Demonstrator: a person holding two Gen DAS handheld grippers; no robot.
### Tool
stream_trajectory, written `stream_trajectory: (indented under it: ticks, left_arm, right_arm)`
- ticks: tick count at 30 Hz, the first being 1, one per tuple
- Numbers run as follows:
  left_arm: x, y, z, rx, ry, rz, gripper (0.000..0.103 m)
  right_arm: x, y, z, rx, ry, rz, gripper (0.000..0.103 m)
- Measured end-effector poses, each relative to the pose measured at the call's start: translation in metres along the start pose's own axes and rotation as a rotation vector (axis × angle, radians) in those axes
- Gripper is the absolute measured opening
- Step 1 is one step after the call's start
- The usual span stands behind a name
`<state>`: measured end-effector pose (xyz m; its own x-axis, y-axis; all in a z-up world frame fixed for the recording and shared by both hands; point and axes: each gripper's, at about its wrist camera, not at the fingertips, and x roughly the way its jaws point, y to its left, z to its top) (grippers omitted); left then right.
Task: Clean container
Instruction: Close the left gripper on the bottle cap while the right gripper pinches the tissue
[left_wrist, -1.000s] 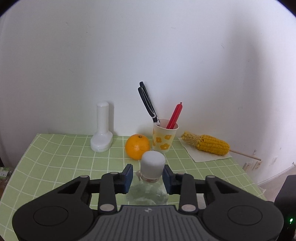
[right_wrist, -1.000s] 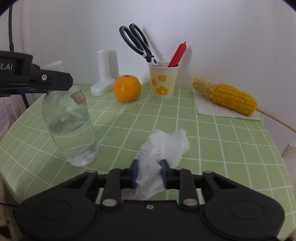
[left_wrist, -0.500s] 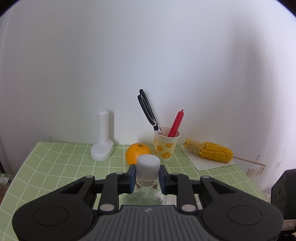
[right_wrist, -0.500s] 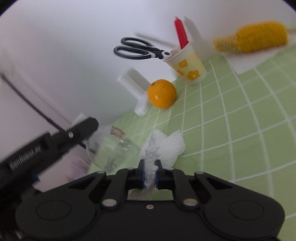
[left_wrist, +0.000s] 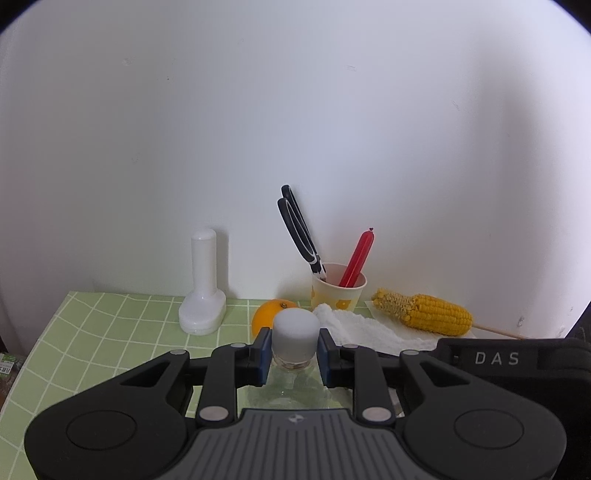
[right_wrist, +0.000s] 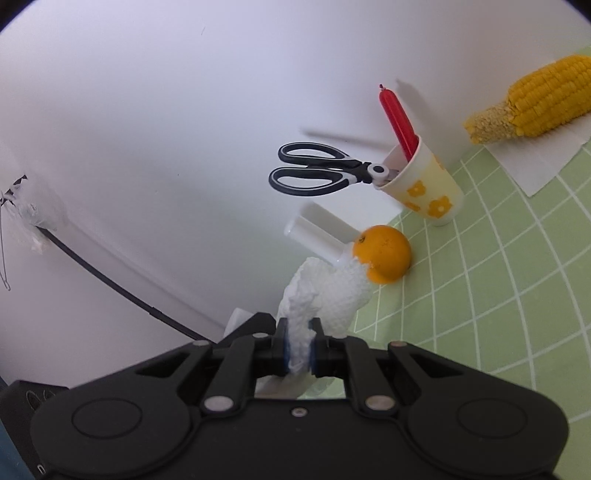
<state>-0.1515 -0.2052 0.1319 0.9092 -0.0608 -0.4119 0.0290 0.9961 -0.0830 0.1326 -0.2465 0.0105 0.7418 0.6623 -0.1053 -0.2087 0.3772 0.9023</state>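
Note:
My left gripper (left_wrist: 292, 354) is shut on the neck of a clear glass bottle (left_wrist: 291, 391) with a white cap (left_wrist: 295, 332), held upright above the green checked tablecloth (left_wrist: 110, 332). My right gripper (right_wrist: 300, 350) is shut on a crumpled white paper towel (right_wrist: 325, 291) and is rolled to one side. In the left wrist view the towel (left_wrist: 365, 328) lies just right of the bottle, with the right gripper's black body (left_wrist: 498, 362) beside it. The bottle's body is mostly hidden behind the left gripper.
An orange (left_wrist: 269, 314), a white stand (left_wrist: 203, 295), a flowered paper cup (left_wrist: 338, 291) holding black scissors (left_wrist: 299, 232) and a red stick, and a corn cob (left_wrist: 424, 314) on a napkin sit along the wall. The table's edge is at the left.
The left gripper closed on the bottle's neck and lifted it. The right gripper closed on the towel, lifted it, rolled sideways and brought it up next to the bottle.

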Motion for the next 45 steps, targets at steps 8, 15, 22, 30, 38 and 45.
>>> stream_trajectory:
  ticks: [8,15,22,30,38,45]
  left_arm:
    - [-0.048,-0.079,-0.015,0.001,-0.006,0.018,0.027]
    - [-0.054,-0.093,-0.023,-0.003,0.002,0.034,0.027]
    - [-0.052,-0.091,-0.005,-0.008,0.011,0.05,0.027]
    - [-0.064,-0.153,0.005,-0.01,0.018,0.065,0.027]
    - [-0.062,-0.153,0.002,-0.016,0.032,0.019,0.027]
    - [0.014,0.014,-0.013,0.051,0.066,-0.107,0.027]
  right_arm:
    - [0.003,-0.019,-0.011,0.033,0.038,-0.081,0.01]
    - [0.009,-0.039,-0.025,0.062,0.086,-0.167,0.01]
    - [0.005,-0.044,-0.029,0.093,0.109,-0.131,0.01]
    - [-0.011,-0.014,-0.005,0.059,0.058,0.062,0.01]
    - [-0.003,-0.034,-0.011,0.118,0.089,0.006,0.011]
    - [0.009,-0.047,-0.028,0.086,0.168,-0.122,0.011]
